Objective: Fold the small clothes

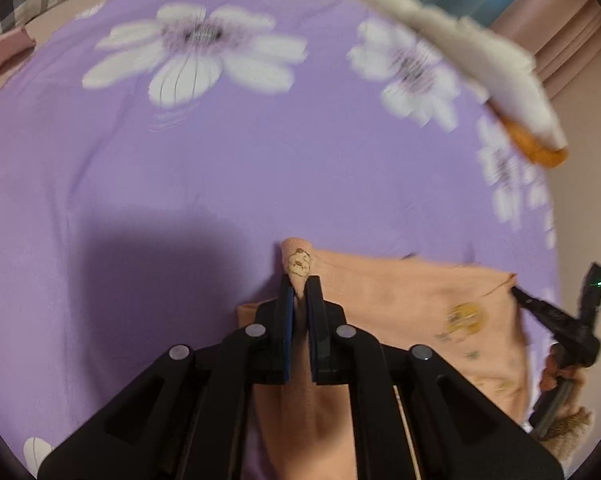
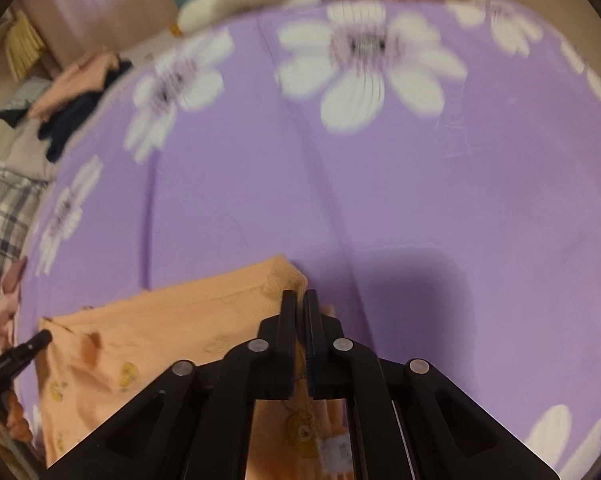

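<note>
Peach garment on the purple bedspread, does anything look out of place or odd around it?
Nothing looks damaged or spilled. The peach garment is pinched at one corner by the left gripper and at another by the right gripper, stretched over the bedspread. A plush goose lies along the bed's far edge.

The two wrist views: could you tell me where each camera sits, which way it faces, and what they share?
Left wrist: sits on the left gripper, facing forward over the purple floral sheet; its fingers pinch a corner of the peach garment; the right gripper and hand show at right.
Right wrist: sits on the right gripper, clamping another corner; the left gripper's tip shows at left.
Shared: garment, sheet, white plush toy.
</note>
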